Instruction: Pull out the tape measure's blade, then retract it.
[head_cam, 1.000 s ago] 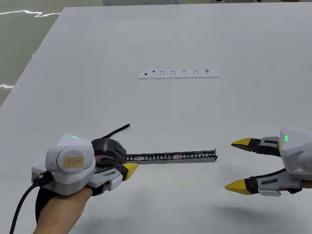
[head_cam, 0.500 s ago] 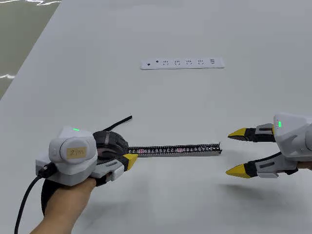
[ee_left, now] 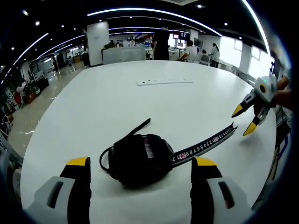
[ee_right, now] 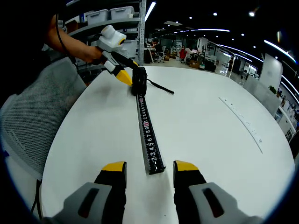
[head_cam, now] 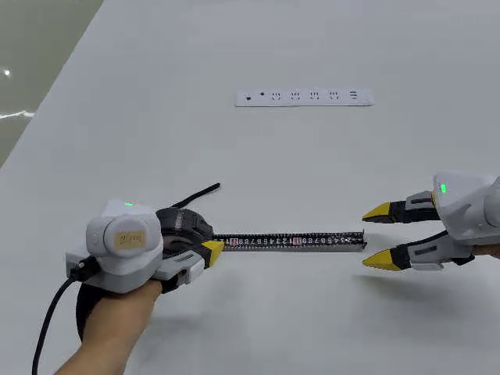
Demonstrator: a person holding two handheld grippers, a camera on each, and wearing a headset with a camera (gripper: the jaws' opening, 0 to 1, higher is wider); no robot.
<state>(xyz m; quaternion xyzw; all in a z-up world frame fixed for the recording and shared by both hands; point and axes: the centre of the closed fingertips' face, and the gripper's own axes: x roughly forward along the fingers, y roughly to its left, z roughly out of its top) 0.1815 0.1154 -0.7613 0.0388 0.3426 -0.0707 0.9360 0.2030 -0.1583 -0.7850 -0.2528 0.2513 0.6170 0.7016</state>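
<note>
A black tape measure case (head_cam: 183,230) rests on the white table (head_cam: 234,156), its black strap (head_cam: 195,195) trailing to the back. The numbered blade (head_cam: 289,241) lies pulled out flat to the right. My left gripper (head_cam: 195,234) is open, its yellow-tipped jaws standing on either side of the case (ee_left: 140,158) with gaps on both sides. My right gripper (head_cam: 377,236) is open at the blade's free end. In the right gripper view the blade tip (ee_right: 156,169) lies between the two jaws of the right gripper (ee_right: 150,166), not pinched.
A white power strip (head_cam: 305,97) lies flat at the back of the table. A cable (head_cam: 47,328) hangs from the left gripper near the table's front edge. A mesh chair (ee_right: 32,126) stands beside the table in the right gripper view.
My right gripper has moved left, up to the blade's free end, and its jaws have narrowed a little. The left gripper and case hold their place; the head camera has shifted.
</note>
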